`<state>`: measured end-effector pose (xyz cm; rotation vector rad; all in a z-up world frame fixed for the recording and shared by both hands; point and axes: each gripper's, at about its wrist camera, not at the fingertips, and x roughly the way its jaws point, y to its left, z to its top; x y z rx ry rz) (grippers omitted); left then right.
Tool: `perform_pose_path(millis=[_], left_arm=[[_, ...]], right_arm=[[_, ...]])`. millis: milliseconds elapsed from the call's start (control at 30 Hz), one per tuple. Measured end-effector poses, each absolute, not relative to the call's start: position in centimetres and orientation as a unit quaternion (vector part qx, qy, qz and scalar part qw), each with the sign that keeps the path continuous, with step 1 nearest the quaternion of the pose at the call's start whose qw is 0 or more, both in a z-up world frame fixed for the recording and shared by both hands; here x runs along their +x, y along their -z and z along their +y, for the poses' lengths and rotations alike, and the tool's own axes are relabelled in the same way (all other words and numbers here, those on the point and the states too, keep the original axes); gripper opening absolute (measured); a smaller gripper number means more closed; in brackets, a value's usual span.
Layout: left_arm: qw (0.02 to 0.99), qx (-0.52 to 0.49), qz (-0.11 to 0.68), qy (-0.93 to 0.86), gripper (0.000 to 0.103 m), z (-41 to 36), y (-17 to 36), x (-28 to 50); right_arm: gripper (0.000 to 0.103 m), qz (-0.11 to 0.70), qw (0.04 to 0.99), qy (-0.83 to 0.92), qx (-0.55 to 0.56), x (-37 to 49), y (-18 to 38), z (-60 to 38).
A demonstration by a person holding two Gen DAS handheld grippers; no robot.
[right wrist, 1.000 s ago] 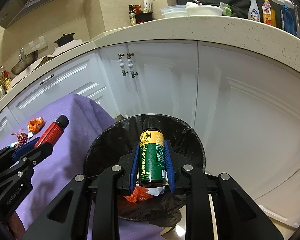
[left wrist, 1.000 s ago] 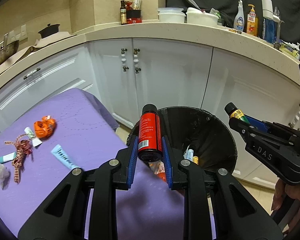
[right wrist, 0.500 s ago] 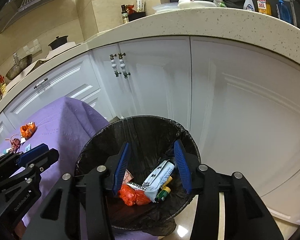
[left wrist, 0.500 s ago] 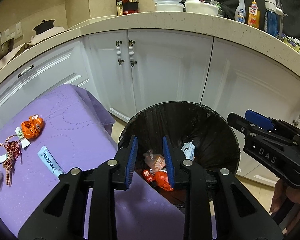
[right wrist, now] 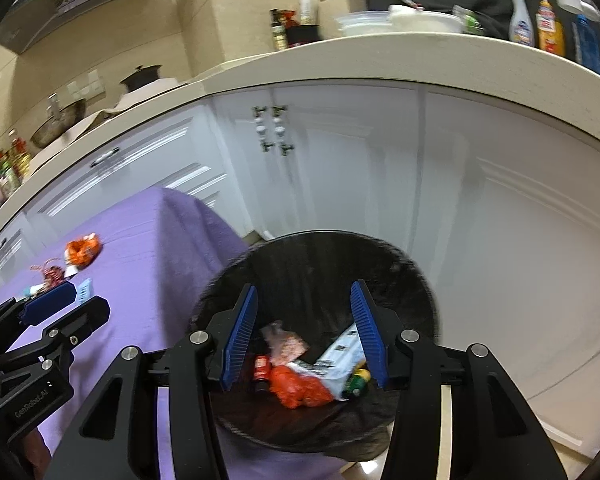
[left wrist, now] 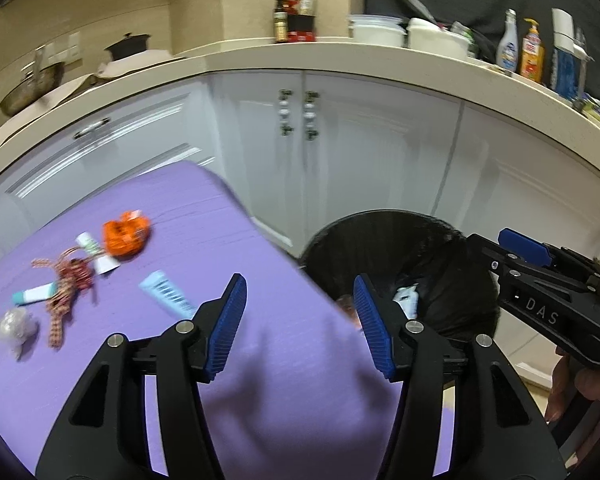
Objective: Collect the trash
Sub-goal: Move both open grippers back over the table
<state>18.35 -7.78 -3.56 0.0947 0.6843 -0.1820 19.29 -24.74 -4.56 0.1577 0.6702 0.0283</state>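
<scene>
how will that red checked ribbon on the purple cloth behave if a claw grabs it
The red checked ribbon looks thin and tangled, so it is probably floppy and light. It will likely dangle when lifted, and may drag the small tube that seems to lie against it.

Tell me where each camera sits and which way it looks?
Left wrist: sits on the left gripper, looking down over its blue fingers, which are opening with nothing between, at the purple table; the right gripper shows.
Right wrist: sits on the right gripper, looking into the black trash bin; the left gripper shows.
Both see the bin, table and white cabinets.
</scene>
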Motion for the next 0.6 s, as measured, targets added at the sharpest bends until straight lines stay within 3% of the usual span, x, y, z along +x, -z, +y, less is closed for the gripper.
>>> perform_pose_path(millis=[500, 600], left_arm=[[0.937, 0.009, 0.345, -0.06, 0.055, 7.1, 3.7, 15.6], [0.934, -0.004, 0.346, -0.088, 0.059, 9.9, 3.7, 15.1]], right_arm=[[0.049, 0.342, 0.93, -0.132, 0.03, 20.8, 4.5, -12.6], [0.049, 0.347, 0.926, -0.15, 0.019, 21.0, 4.7, -10.5]])
